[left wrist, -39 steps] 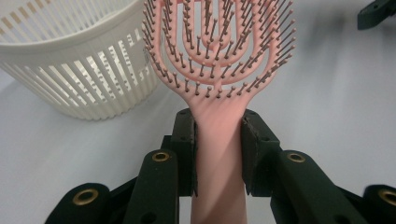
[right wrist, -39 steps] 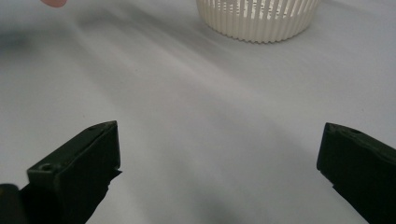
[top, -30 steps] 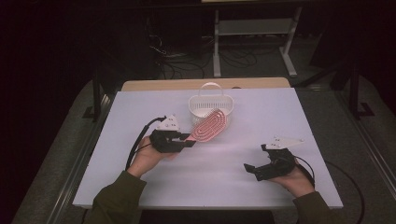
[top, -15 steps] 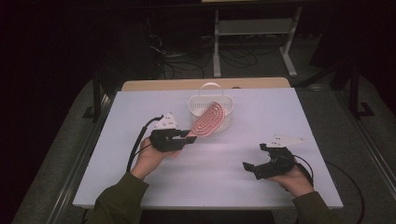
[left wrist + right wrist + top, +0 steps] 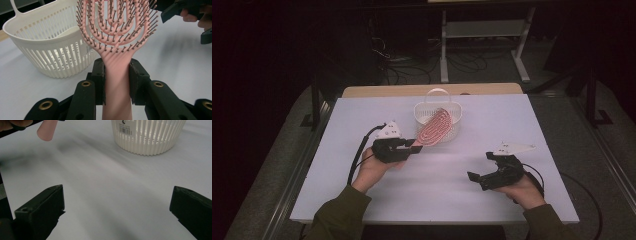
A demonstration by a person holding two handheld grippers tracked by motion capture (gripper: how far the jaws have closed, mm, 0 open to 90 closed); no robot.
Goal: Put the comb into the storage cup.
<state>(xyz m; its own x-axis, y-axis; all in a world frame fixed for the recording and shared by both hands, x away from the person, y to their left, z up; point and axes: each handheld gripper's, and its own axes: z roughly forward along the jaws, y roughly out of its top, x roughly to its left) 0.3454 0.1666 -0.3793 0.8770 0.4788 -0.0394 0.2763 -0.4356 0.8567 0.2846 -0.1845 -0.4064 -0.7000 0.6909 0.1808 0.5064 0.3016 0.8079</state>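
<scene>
Two grippers work over the white table [image 5: 362,125]. The left gripper [image 5: 412,146] clamps a pink hairbrush [image 5: 117,30] by its handle, its head lifted beside the white slatted basket's [image 5: 451,131] rim. The right gripper [image 5: 477,177] gapes wide, holding nothing, over bare tabletop.

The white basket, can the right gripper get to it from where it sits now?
Probably yes. The right gripper has open, empty jaws, and bare table lies between it and the white basket. The pink hairbrush, held by the left gripper, slants across the basket's near-left side.
</scene>
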